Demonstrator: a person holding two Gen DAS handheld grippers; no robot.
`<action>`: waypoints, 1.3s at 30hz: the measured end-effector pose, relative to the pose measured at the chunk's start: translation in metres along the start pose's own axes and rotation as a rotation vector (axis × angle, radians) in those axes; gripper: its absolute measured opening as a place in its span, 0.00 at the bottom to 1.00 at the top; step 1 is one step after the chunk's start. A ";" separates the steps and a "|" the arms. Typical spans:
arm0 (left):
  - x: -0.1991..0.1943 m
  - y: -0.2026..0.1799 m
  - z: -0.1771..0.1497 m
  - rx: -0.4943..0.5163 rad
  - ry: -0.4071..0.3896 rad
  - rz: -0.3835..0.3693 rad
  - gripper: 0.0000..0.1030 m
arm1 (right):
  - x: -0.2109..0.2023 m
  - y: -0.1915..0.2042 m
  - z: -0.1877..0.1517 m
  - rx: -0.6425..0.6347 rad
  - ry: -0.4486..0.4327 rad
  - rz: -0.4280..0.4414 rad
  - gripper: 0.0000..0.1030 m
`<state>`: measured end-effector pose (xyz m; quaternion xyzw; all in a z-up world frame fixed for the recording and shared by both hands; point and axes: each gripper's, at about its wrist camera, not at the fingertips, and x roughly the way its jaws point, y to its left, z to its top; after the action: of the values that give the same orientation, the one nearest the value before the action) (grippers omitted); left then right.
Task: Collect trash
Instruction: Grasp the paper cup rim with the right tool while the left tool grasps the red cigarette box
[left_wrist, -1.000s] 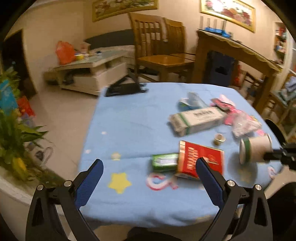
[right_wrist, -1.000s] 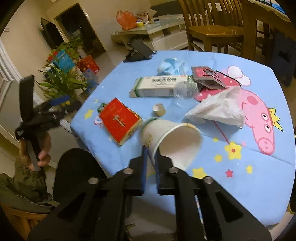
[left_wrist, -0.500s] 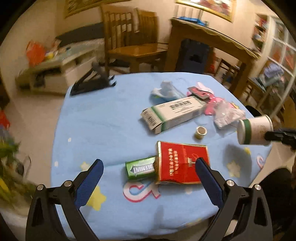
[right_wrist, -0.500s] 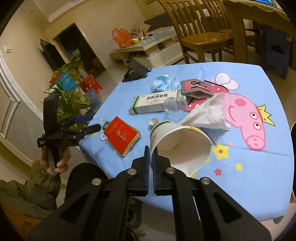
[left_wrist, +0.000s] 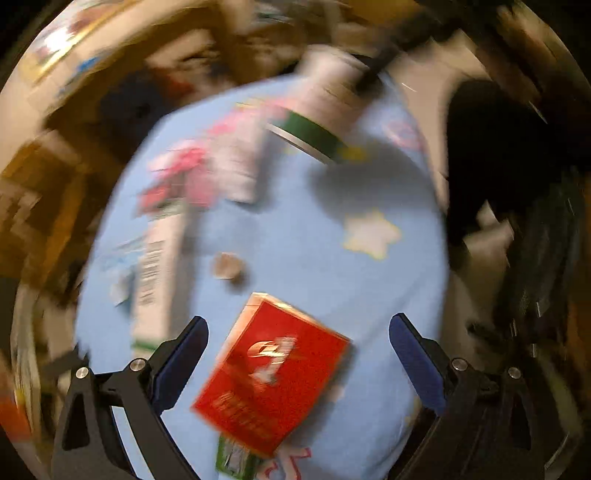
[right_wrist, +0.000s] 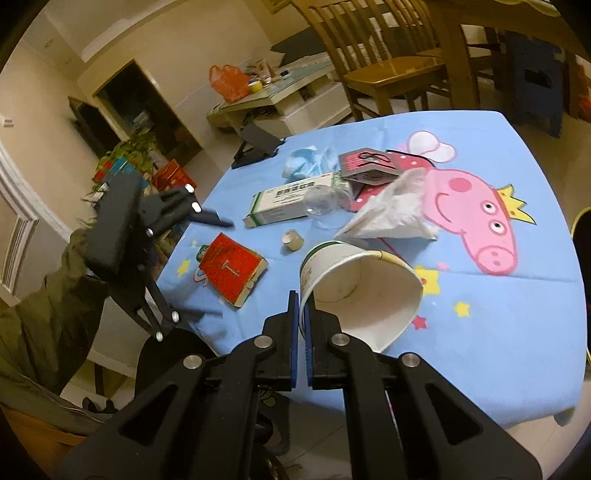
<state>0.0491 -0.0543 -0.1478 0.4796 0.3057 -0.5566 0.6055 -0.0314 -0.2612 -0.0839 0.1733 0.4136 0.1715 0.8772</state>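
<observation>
My right gripper (right_wrist: 303, 306) is shut on the rim of a white paper cup (right_wrist: 360, 291), held tilted above the blue tablecloth (right_wrist: 517, 314). In the blurred left wrist view the same paper cup (left_wrist: 325, 110) hangs at the top. My left gripper (left_wrist: 297, 343) is open, its blue pads on either side of a red box (left_wrist: 273, 380) that lies on the cloth below. In the right wrist view the left gripper (right_wrist: 210, 266) hovers over the table's left edge, next to the red box (right_wrist: 232, 269). A green packet (left_wrist: 232, 458) peeks out under the box.
On the cloth lie a long white-green carton (right_wrist: 291, 203), a small tape roll (right_wrist: 293, 240), crumpled white paper (right_wrist: 391, 210), a clear plastic piece (right_wrist: 321, 199), a blue mask (right_wrist: 303, 164), a pink card (right_wrist: 369, 166). A black stand (right_wrist: 256, 146) sits at the far edge. Chairs (right_wrist: 373, 55) stand behind.
My left gripper has rolled sharply, tipped downward and moved in over the red box. My right gripper has shifted a little with the cup in its hold.
</observation>
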 end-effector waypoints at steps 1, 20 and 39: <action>0.009 -0.008 -0.002 0.058 0.026 -0.024 0.93 | -0.002 -0.003 0.000 0.009 -0.004 -0.002 0.03; 0.002 0.023 -0.045 -0.316 -0.133 0.065 0.75 | 0.003 -0.014 -0.001 0.059 -0.021 0.042 0.07; -0.041 0.030 -0.087 -0.925 -0.161 0.228 0.81 | 0.005 -0.015 -0.001 0.036 -0.016 0.078 0.07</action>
<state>0.0843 0.0389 -0.1343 0.1456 0.4187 -0.3276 0.8344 -0.0270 -0.2717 -0.0944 0.2066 0.4024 0.1965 0.8699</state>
